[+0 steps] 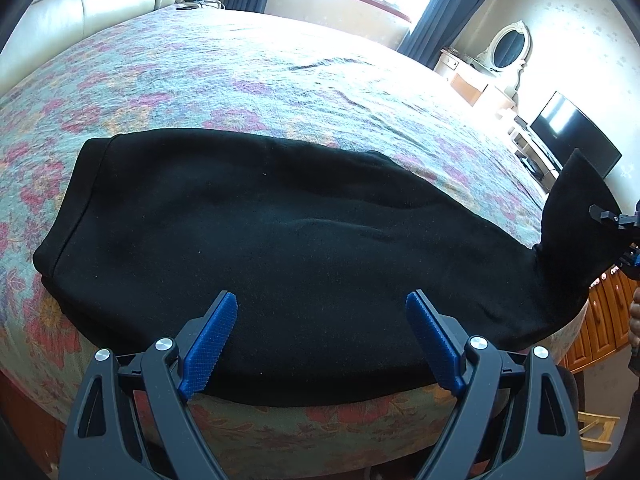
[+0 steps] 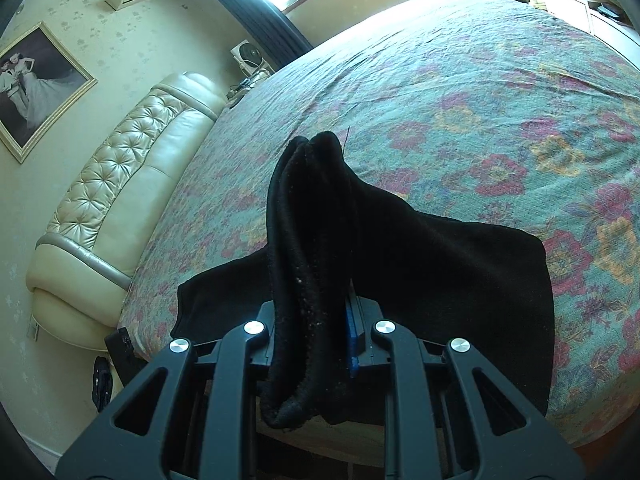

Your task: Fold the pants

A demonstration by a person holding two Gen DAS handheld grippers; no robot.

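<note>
Black pants [image 1: 280, 240] lie lengthwise along the near edge of a bed with a floral cover [image 1: 240, 80]. Their waistband is at the left and the leg ends at the right. My left gripper [image 1: 320, 320] is open, with blue pads [image 1: 212, 344] spread just above the pants' near edge, holding nothing. My right gripper [image 2: 316, 320] is shut on the leg ends of the pants [image 2: 312, 208] and holds them lifted off the bed. In the left wrist view the lifted cuff stands up at the far right [image 1: 576, 208]. The rest of the pants [image 2: 460, 272] stays flat.
A cream tufted headboard [image 2: 120, 184] runs along the bed's left side. A television [image 1: 572, 136], a dresser with an oval mirror [image 1: 508, 48] and a wooden cabinet [image 1: 600, 320] stand beyond the bed's right end. The bed edge drops off just below the pants.
</note>
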